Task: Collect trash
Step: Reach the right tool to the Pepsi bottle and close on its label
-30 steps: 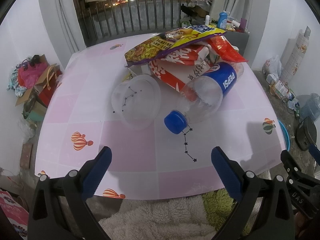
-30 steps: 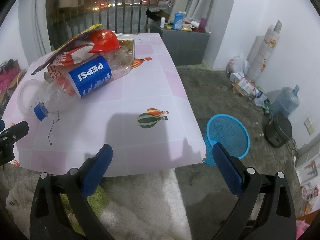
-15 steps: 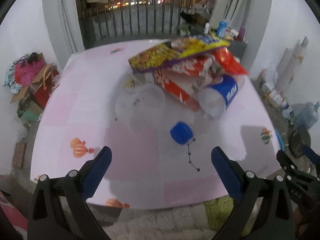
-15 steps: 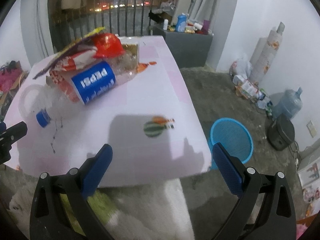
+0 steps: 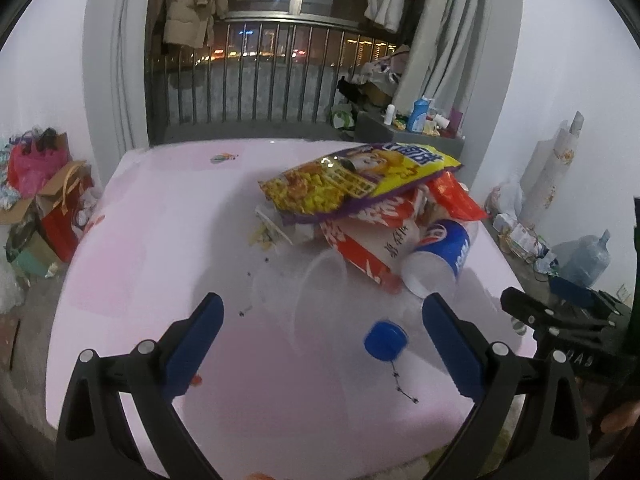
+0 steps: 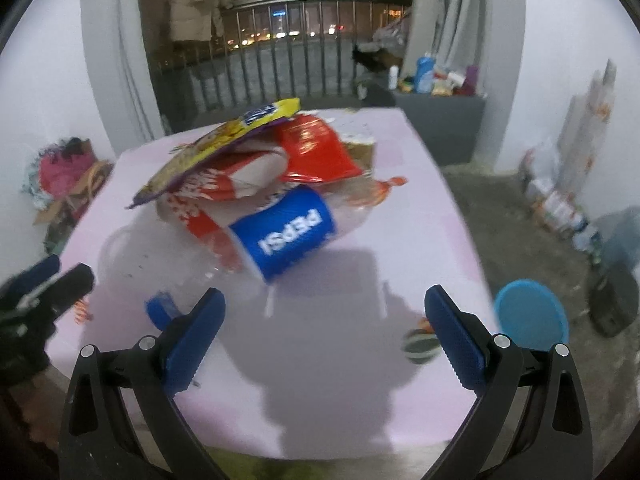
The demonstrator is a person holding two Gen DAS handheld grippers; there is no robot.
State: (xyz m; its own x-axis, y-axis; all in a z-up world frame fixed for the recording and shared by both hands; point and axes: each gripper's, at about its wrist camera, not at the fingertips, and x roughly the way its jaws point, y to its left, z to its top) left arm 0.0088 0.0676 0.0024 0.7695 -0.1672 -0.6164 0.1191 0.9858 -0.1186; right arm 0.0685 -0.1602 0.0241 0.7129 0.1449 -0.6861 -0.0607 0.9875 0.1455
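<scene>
A heap of trash lies on the pink table (image 5: 160,240): a yellow snack bag (image 5: 352,180) on top, red and white wrappers (image 5: 372,248) under it, and a clear Pepsi bottle (image 5: 440,252) with a blue cap (image 5: 386,340) lying on its side. A clear plastic cup (image 5: 316,284) lies beside the bottle. My left gripper (image 5: 322,340) is open, low over the table, with the cup and cap between its fingers' line. My right gripper (image 6: 324,332) is open in front of the Pepsi bottle (image 6: 288,232), holding nothing.
A blue waste basket (image 6: 532,312) stands on the floor at the table's right. Bags and boxes (image 5: 36,200) crowd the floor on the left. A grey cabinet (image 5: 408,136) with bottles stands behind the table, and a water jug (image 5: 588,256) at the right wall.
Both grippers have come down lower and closer to the trash heap. The bottle and cup now sit much nearer the fingers. Both stay open.
</scene>
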